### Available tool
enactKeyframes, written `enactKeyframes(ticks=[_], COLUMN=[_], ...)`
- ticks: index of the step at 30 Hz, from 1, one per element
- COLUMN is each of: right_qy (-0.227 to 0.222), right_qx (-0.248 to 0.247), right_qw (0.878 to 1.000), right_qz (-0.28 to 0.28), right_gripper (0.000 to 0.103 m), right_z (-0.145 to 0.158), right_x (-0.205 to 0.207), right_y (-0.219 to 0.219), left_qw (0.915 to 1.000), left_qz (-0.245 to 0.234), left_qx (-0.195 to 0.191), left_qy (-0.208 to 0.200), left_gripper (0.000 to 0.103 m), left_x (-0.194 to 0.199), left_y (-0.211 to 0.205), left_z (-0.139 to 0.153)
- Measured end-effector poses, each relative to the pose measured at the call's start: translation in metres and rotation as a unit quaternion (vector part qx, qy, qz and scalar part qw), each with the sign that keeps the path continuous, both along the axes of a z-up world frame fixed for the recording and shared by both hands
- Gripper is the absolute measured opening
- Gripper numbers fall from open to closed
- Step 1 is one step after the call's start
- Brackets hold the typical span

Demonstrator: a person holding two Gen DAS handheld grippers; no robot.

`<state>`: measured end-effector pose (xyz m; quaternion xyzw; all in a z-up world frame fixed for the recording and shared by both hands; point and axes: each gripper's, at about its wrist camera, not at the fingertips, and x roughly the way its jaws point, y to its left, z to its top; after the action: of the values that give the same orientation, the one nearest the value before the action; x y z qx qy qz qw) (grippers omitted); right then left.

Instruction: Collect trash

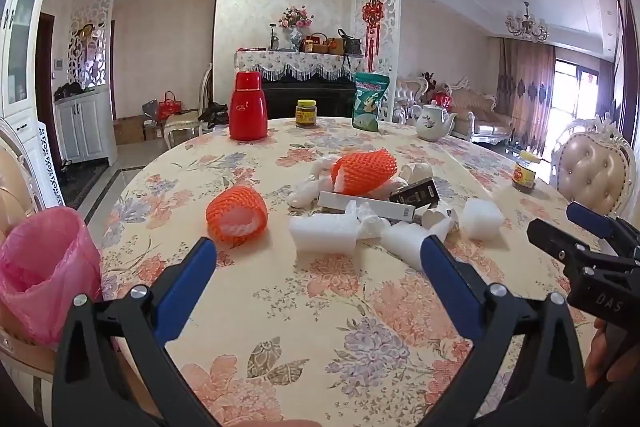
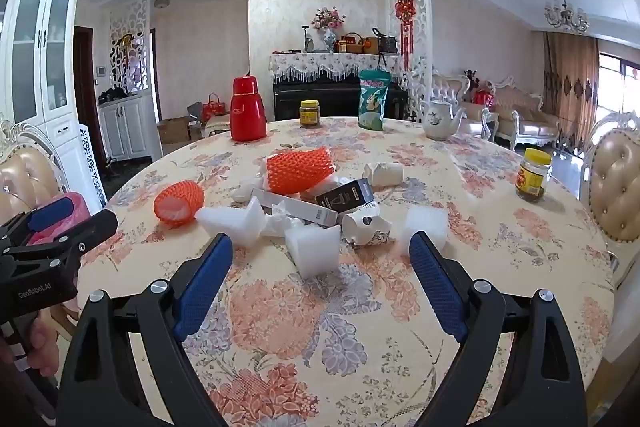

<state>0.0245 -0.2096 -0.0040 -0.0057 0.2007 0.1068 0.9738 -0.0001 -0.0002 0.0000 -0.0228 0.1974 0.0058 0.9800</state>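
Observation:
Trash lies heaped in the middle of the round floral table (image 1: 320, 307): two orange foam nets (image 1: 237, 213) (image 1: 365, 167), white foam pieces (image 1: 323, 234), a long white box (image 1: 366, 205), a black box (image 1: 416, 191) and crumpled paper cups (image 2: 366, 223). A bin lined with a pink bag (image 1: 44, 267) stands off the table's left edge. My left gripper (image 1: 318, 253) hovers open above the near side of the table, short of the foam. My right gripper (image 2: 320, 247) is open too, just before a white foam piece (image 2: 314, 253). Neither holds anything.
At the far side of the table stand a red thermos (image 1: 248, 111), a brown jar (image 1: 306, 113), a green snack bag (image 1: 370, 101) and a white teapot (image 1: 434, 123). A yellow-lidded jar (image 2: 532, 175) sits at the right. Padded chairs (image 2: 616, 187) flank the table.

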Motion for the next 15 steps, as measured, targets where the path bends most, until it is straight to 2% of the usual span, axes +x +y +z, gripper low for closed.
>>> enactKeyframes(ticks=[15], right_qy=[0.003], right_qx=[0.007], right_qw=[1.0], right_qz=[0.002], right_gripper=[0.085], right_z=[-0.0018], right_x=[0.002], right_y=[0.0002], left_qw=[1.0], left_qz=[-0.001], left_qx=[-0.004], left_qy=[0.002], left_gripper=[0.099], left_x=[0.0019], left_y=[0.002], left_z=[-0.0021])
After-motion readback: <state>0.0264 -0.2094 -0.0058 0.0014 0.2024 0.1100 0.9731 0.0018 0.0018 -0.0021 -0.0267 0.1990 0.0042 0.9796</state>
